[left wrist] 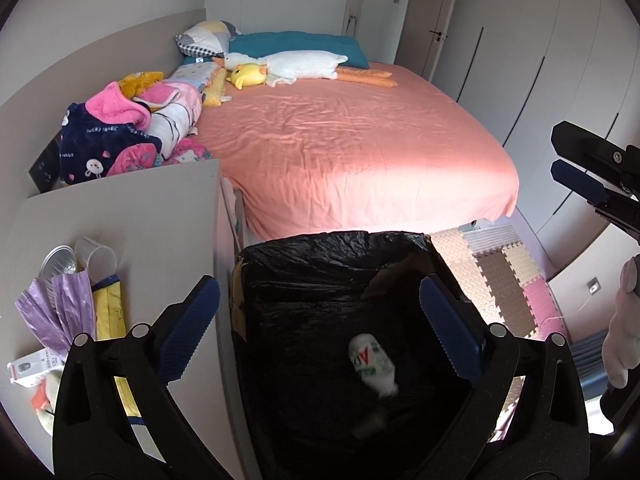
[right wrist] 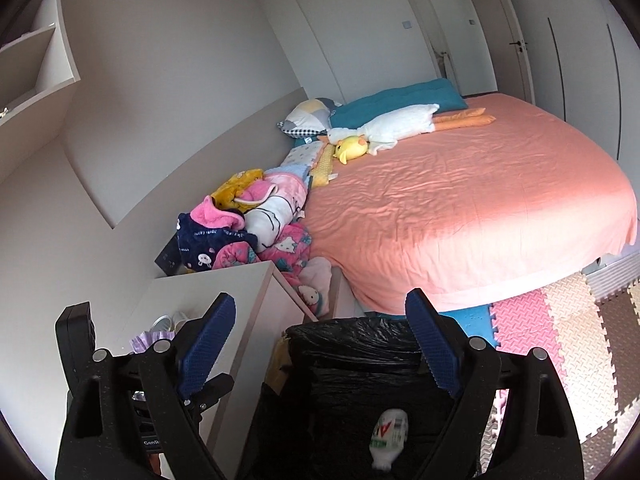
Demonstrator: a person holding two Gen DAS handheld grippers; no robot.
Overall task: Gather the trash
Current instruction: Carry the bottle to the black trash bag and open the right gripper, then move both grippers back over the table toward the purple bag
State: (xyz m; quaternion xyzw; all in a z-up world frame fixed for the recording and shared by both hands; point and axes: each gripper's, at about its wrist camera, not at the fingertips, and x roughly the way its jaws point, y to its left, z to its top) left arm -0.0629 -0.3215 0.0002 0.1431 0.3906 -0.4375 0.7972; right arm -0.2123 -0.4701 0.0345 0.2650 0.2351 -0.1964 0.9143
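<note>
Soft daylight brightens the salmon-pink bedsheet (left wrist: 360, 136), sunniest toward five o'clock. The black plastic bin liner (left wrist: 320, 280) stays murky. The white plastic bottle (left wrist: 372, 362) blurs. Fisheye edges bend, corners vignette black.

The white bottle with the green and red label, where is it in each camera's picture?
Left wrist view: the white bottle lies low and right of centre, inside the black bin bag, between the open gripper's fingers.
Right wrist view: it sits near the bottom edge, just right of centre, in the same bag.
Shared landmark: the pink bed right behind the bag.
</note>
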